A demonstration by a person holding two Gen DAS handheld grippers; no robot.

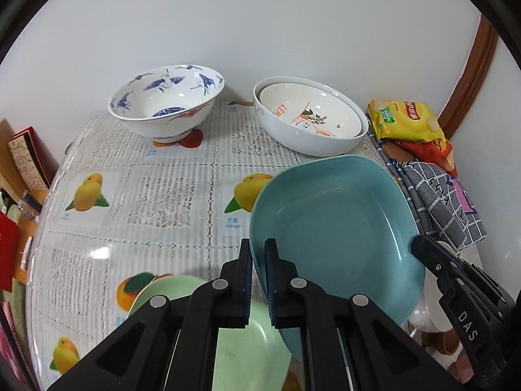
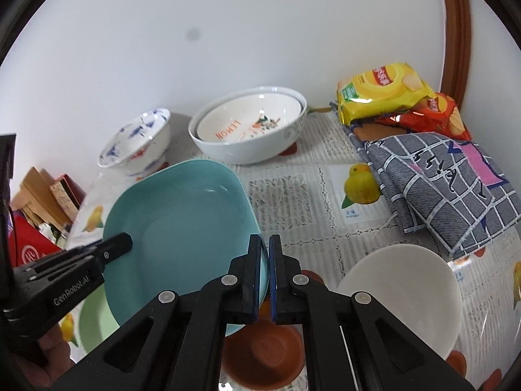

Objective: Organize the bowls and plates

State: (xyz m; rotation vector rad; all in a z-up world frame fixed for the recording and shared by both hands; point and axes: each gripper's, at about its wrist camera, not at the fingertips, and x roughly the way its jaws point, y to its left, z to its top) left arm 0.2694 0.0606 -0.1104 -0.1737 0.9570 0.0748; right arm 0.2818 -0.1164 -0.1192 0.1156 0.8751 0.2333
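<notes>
A teal rounded-square plate [image 1: 335, 228] [image 2: 182, 224] hangs tilted above the table, held from both sides. My left gripper [image 1: 259, 251] is shut on its left rim, and its tip [image 2: 125, 242] shows at that edge in the right wrist view. My right gripper [image 2: 265, 244] [image 1: 418, 244] is shut on the opposite rim. Under the teal plate lie a pale green plate [image 1: 247, 342] [image 2: 94, 322], a brown dish [image 2: 263, 355] and a white bowl [image 2: 400, 290]. At the back stand a blue-and-white crane bowl [image 1: 166, 104] [image 2: 136, 143] and a lemon-print bowl nested in a white bowl [image 1: 309, 120] [image 2: 250, 130].
Yellow and red chip bags [image 1: 403, 120] [image 2: 381, 91] and a folded grey checked cloth [image 1: 436, 198] [image 2: 439, 185] lie at the back right by the wall. The table's fruit-print cover [image 1: 162, 195] ends at a rounded left edge, with boxes [image 1: 26, 163] beyond it.
</notes>
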